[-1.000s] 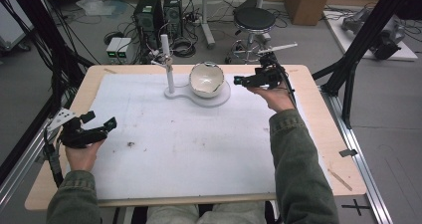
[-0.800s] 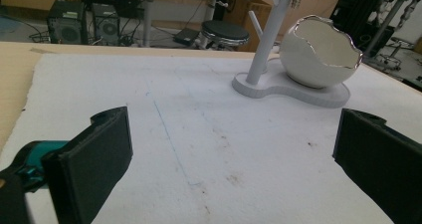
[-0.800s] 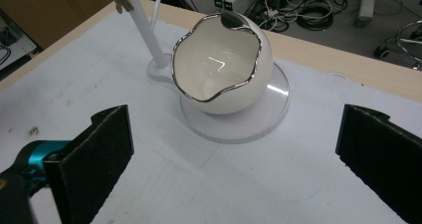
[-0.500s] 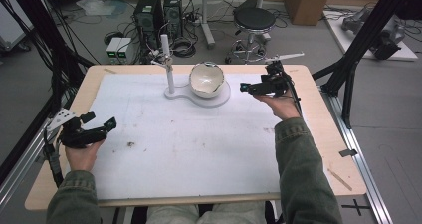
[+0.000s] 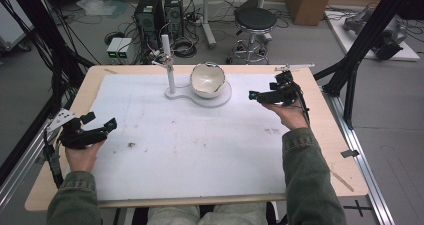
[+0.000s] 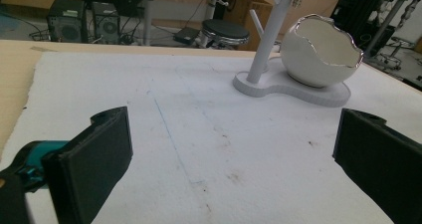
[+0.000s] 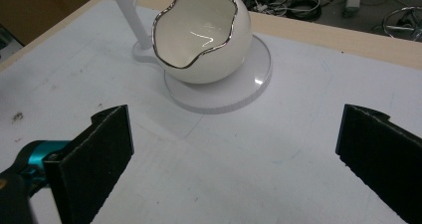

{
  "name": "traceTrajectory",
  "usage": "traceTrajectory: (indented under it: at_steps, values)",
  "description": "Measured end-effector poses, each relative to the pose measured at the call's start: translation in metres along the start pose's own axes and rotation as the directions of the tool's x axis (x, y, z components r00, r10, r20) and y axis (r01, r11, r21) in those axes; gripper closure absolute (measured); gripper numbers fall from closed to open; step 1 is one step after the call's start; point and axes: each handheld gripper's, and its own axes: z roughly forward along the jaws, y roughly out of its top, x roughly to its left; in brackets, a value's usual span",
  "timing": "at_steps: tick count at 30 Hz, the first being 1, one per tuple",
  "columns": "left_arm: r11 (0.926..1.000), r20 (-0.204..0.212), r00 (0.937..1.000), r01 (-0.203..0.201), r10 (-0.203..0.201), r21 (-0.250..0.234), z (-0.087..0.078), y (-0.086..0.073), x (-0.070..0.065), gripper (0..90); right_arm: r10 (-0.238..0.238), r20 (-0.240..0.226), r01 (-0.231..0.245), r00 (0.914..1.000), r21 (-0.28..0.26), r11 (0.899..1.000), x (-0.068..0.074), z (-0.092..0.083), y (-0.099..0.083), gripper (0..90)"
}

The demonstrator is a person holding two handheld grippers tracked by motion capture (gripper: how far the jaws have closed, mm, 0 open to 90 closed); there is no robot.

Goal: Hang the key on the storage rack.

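The white egg-shaped bowl (image 5: 207, 80) sits on its round white stand (image 5: 220, 99) in the upper middle of the high view. The right gripper (image 5: 262, 96), wide open and empty, points at it from the right. Next it likely needs to move closer. The left gripper (image 5: 100, 127) rests wide open, empty, at lower left.

No readable text, labels, brands or numbers anywhere. Only a black cross-shaped mark on the floor (image 5: 361, 206), below the near right corner of the counter (image 5: 350, 177).
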Motion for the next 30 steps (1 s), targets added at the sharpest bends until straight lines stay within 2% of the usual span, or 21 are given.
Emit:
traceTrajectory:
  at_steps: [10, 17, 25, 28, 30]
  values:
    - [0.9997, -0.006, 0.9997, -0.021, 0.022, 0.014, 0.001, -0.001, -0.001, 2.5, -0.014, 0.027, 0.014, 0.9995, 0.003, 1.000, -0.001, -0.005, -0.023, 0.6]
    - [0.9996, -0.005, 0.9997, -0.022, 0.022, 0.018, 0.001, -0.001, -0.001, 2.5, -0.003, 0.035, 0.003, 0.9994, -0.003, 1.000, -0.002, -0.007, -0.037, 0.6]
    - [0.9992, -0.004, 0.9996, -0.029, 0.029, 0.026, 0.002, -0.002, -0.003, 2.5, 0.013, 0.059, -0.009, 0.9982, -0.054, 0.998, -0.006, -0.016, -0.053, 0.6]
    - [0.9992, -0.002, 0.9996, -0.030, 0.030, 0.026, 0.002, -0.002, -0.003, 2.5, 0.017, 0.096, -0.010, 0.9953, -0.071, 0.997, -0.009, -0.020, -0.064, 0.6]
    - [0.9990, 0.000, 0.9995, -0.033, 0.033, 0.030, 0.003, -0.002, -0.003, 2.5, 0.024, 0.102, -0.017, 0.9945, -0.075, 0.997, -0.011, -0.022, -0.070, 0.6]
